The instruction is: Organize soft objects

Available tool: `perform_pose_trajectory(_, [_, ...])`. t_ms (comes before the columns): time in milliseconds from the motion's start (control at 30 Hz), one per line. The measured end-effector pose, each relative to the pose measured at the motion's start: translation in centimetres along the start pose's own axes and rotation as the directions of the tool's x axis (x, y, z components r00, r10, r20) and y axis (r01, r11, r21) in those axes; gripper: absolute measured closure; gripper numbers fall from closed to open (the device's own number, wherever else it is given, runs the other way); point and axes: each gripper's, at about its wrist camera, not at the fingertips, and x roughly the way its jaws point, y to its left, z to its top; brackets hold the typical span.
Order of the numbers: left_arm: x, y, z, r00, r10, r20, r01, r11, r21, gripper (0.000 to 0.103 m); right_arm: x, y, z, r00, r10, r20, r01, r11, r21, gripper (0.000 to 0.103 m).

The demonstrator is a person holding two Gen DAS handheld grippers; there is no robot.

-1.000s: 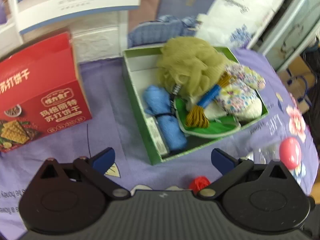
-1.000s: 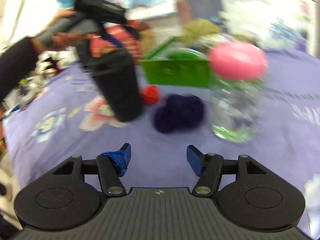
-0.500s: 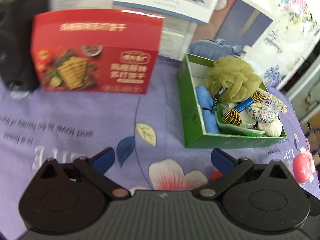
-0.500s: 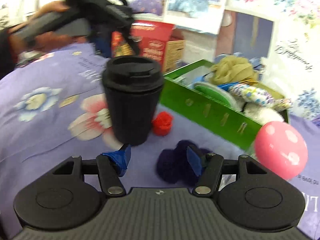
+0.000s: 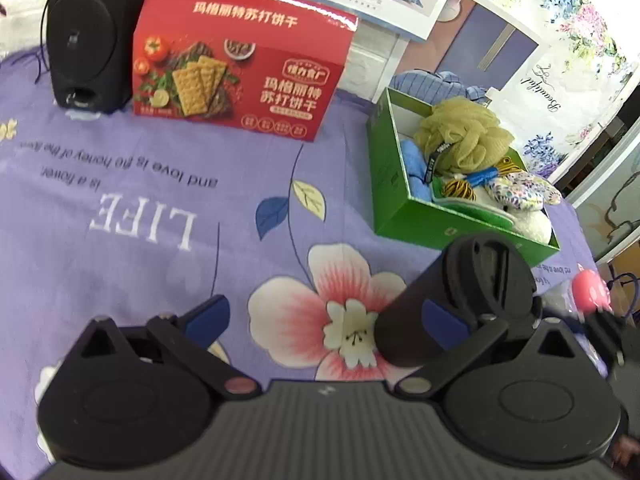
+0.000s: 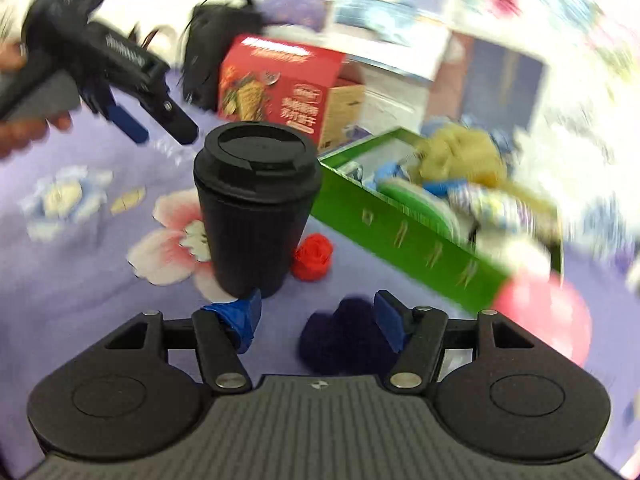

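A green box (image 5: 400,216) holds soft things: an olive mesh puff (image 5: 464,136), a blue cloth (image 5: 416,172) and a floral fabric piece (image 5: 520,192). On the purple flowered cloth in front of the green box (image 6: 420,236) lie a red yarn rose (image 6: 314,256) and a dark purple yarn ball (image 6: 340,336). My right gripper (image 6: 316,316) is open just above that ball, which lies partly behind its right finger. My left gripper (image 5: 324,318) is open and empty over the printed flower, left of the box. The left gripper (image 6: 156,124) also shows at upper left in the right wrist view.
A black lidded cup (image 6: 256,208) stands upright beside the red rose, close to my left gripper's right finger. A red cracker box (image 5: 240,76) and a black speaker (image 5: 88,36) stand at the back. A pink-capped clear bottle (image 6: 548,312) is at the right.
My left gripper swung away from above the green box to the left and lower; the cup now shows by it. My right gripper rolled and closed in on the dark yarn ball.
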Motion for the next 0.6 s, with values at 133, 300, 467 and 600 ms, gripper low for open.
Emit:
perform_pose_trajectory(133, [0.2, 0.8, -1.4, 1.0, -0.014, -0.021, 0.013, 1.0, -0.021, 0.001, 3.2, -0.2, 0.4, 0.997, -0.006, -0.073, 0.008, 1.0, 0.027, 0.055])
perform_pose_trajectory(300, [0.6, 1.1, -2.2, 0.998, -0.007, -0.056, 0.006, 1.0, -0.016, 0.001, 4.0, 0.9, -1.3, 0.993, -0.043, -0.114, 0.046, 0.999, 0.023, 0.053])
perform_pose_trajectory(467, [-0.5, -0.1, -2.4, 0.999, 0.003, -0.047, -0.002, 1.0, 0.031, 0.001, -1.1, 1.7, -2.5, 0.981, -0.031, -0.19, 0.034, 0.999, 0.015, 0.05])
perform_pose_trajectory(600, [-1.8, -1.8, -2.9, 1.0, 0.003, -0.03, -0.001, 0.997, 0.075, 0.001, -7.4, 0.4, -4.4, 0.94, 0.2, -0.276, -0.142, 0.966, 0.217, 0.052])
